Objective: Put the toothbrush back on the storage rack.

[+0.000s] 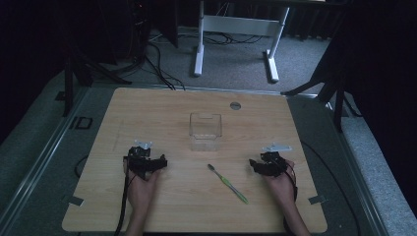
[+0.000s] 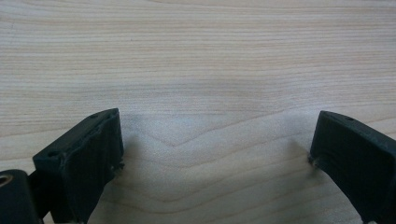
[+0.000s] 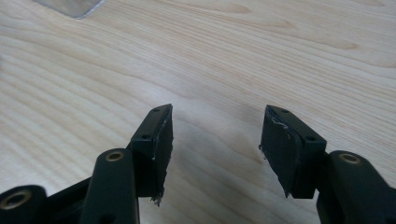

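Near the right tool, a clear box's corner is cut off.

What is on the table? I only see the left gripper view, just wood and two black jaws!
Observer: A green toothbrush lies between the two grippers in the high view.
Operator: Anything else?
Observer: A clear plastic box stands beyond the toothbrush, toward the middle of the table.
Operator: Is my other gripper holding something?
Observer: No. The right gripper has its jaws apart with bare wood between them.
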